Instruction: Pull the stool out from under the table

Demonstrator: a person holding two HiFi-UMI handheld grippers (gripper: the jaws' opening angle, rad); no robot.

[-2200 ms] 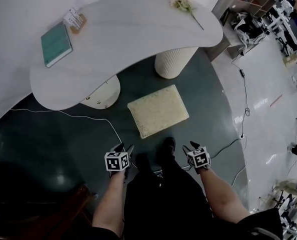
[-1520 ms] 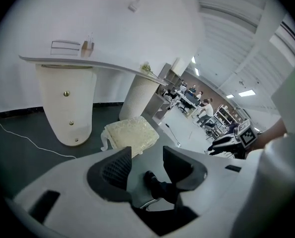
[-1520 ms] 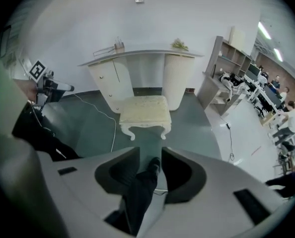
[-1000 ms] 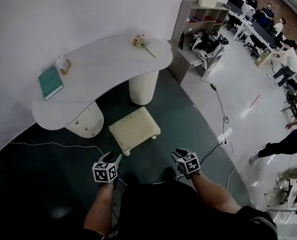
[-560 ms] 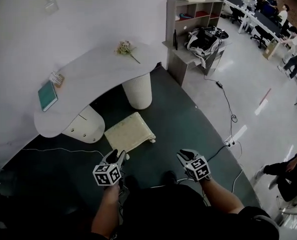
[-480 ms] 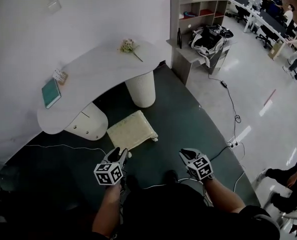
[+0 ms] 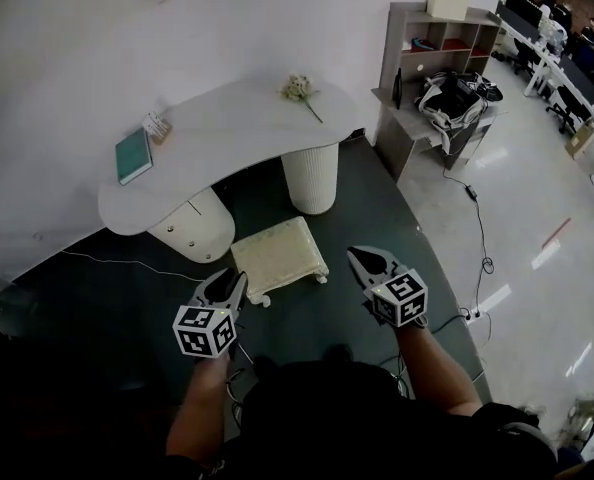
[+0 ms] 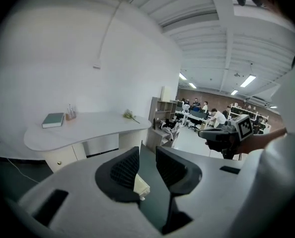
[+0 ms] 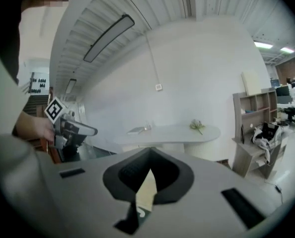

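From overhead, we see the stool (image 7: 279, 258) standing just in front of the table (image 7: 237, 128). In the left gripper view, our left gripper (image 8: 147, 165) has just been closing; its jaws stand narrowly apart, empty. In the right gripper view, our right gripper (image 9: 147, 175) is closed, empty.

The stool (image 7: 279, 257) stands on the floor at the table's (image 7: 247, 118) six o'clock, while on the tabletop a book (image 7: 133, 156) lies toward nine o'clock and a flower (image 7: 299, 88) toward two o'clock, with a shelf unit (image 7: 412, 33) beyond that end.
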